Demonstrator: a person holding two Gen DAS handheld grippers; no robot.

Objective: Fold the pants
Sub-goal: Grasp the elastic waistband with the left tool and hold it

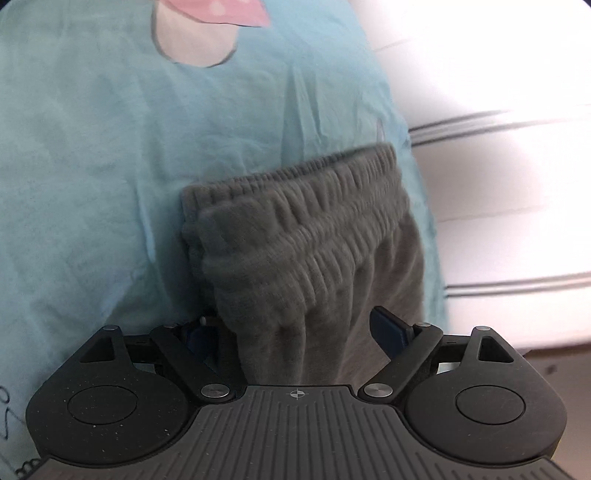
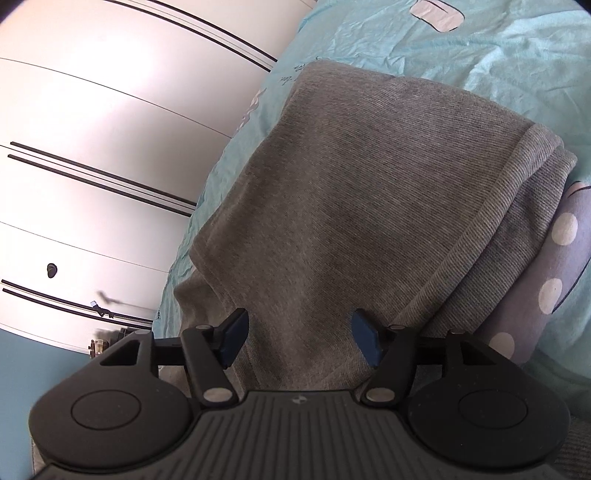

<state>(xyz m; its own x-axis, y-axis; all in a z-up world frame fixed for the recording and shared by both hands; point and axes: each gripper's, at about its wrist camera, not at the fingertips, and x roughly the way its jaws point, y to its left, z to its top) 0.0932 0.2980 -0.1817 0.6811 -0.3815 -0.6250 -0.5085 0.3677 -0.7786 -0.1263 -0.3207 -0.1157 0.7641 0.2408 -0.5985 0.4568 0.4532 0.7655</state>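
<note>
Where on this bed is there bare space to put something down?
Free: the blue sheet left of the pants' waistband, up to the pink print. Also the sheet beyond the folded gray pants. Crowded: the wardrobe-side edge, where the pants leave a thin strip.

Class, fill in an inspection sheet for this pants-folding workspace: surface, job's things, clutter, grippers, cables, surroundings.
Surface: bed sheet, light blue with cartoon prints, wrinkled.
Job's things: grey pants lying on the sheet; ribbed waistband faces the left wrist camera.
Clutter: nothing seen.
Grippers: left gripper open, cloth between its fingers but the pads not pressing it; right gripper open above the pants.
Cables: nothing seen.
Surroundings: white cabinet with dark lines beside the bed.
</note>
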